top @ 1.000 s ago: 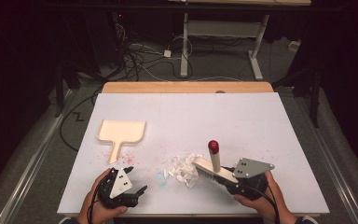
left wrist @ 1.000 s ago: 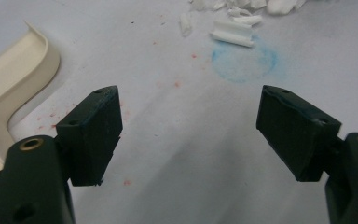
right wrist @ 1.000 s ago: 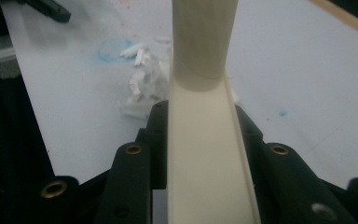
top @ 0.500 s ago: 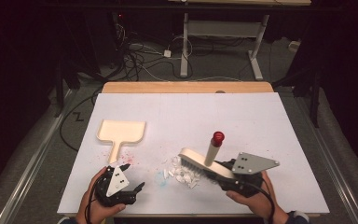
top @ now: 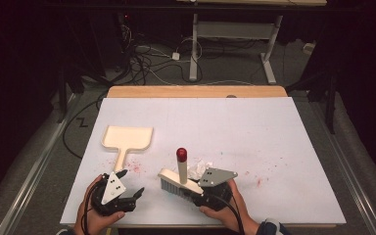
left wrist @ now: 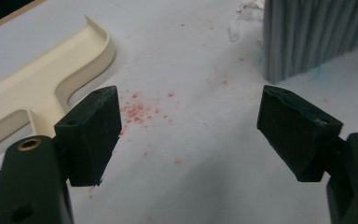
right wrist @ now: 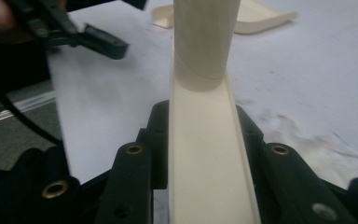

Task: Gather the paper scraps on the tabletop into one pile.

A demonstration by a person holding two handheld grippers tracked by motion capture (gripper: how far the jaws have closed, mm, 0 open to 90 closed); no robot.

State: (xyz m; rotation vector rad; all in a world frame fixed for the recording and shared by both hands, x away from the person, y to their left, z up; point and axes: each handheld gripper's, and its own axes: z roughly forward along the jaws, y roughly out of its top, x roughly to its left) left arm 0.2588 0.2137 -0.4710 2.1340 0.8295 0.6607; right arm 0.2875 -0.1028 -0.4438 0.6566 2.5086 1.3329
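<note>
Since our right gripper [top: 188, 188], fingers clamped on the brush [top: 176, 178], has swept it toward 9 o'clock across the worktop [top: 254, 132], crumbs near the dustpan [top: 127, 138], left gripper [top: 127, 193] fingers wide, empty.

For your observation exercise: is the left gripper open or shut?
Open. In the left gripper view, the left gripper has its jaws set wide apart, with bare table and red crumbs between them.

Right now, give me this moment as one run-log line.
right tool: shut on brush | left tool: open, empty | dustpan: untouched | paper scraps: beside brush
</note>
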